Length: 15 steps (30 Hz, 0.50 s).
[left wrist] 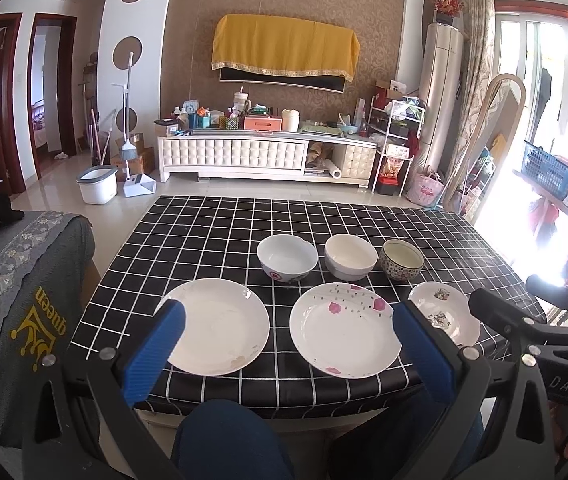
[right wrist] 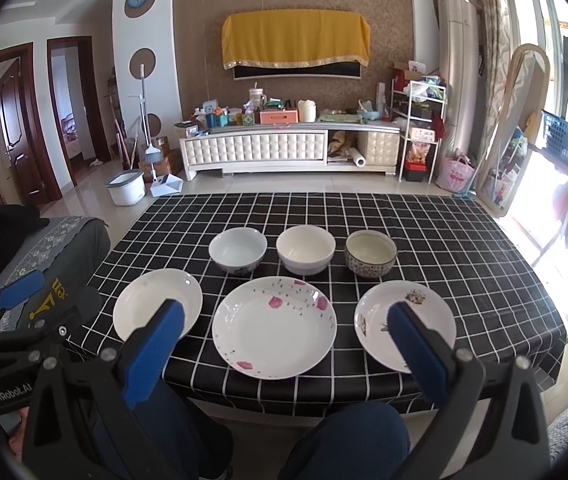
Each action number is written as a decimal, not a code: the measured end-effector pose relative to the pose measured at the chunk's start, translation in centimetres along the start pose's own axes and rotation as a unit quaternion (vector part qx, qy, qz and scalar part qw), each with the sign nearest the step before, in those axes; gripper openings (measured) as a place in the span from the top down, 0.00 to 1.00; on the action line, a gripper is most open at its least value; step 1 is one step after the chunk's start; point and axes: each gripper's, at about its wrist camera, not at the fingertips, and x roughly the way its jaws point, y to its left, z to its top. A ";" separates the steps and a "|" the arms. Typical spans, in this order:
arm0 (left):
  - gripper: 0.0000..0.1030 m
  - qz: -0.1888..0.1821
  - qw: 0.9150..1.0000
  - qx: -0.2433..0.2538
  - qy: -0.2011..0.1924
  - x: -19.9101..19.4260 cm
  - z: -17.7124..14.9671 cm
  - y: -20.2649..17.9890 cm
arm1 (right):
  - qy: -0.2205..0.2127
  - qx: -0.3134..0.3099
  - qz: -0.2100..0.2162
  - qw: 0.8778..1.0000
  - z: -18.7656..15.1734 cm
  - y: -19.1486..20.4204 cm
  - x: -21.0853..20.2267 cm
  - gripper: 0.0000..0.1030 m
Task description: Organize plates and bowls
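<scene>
- Six dishes are sitting in two rows on the checkered table [right wrist: 444, 240], none of them touching.
- Back row, left to right: a white bowl with red marks [right wrist: 237, 250], a plain cream bowl [right wrist: 306, 254] and a patterned blue bowl [right wrist: 371, 254].
- Front row: plain white plate [right wrist: 151, 300] on the left, pink-petal plate [right wrist: 273, 326] in the middle, small decorated plate [right wrist: 384, 308] on the right.
- The left gripper [left wrist: 288, 344] is hanging over the near table edge with its jaws spread wide, gripping nothing.
- The right gripper [right wrist: 284, 344] is doing the same, blue pads [right wrist: 155, 344] wide apart and empty.
- Both are framing the plates from above someone's knees [right wrist: 344, 440].
</scene>
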 end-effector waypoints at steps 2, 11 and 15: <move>0.00 -0.001 1.000 -0.002 -0.001 -0.1 -0.1 0.0 | 0.001 0.002 0.002 1.000 -0.1 -0.1 0.0 0.00; 0.00 -0.002 1.000 -0.003 -0.004 -0.1 0.1 -0.1 | 0.002 0.006 0.007 1.000 -0.2 -0.2 -0.2 0.00; 0.00 -0.009 1.000 -0.005 -0.008 0.0 0.2 0.0 | 0.007 0.008 0.011 1.000 0.1 -0.3 0.1 0.00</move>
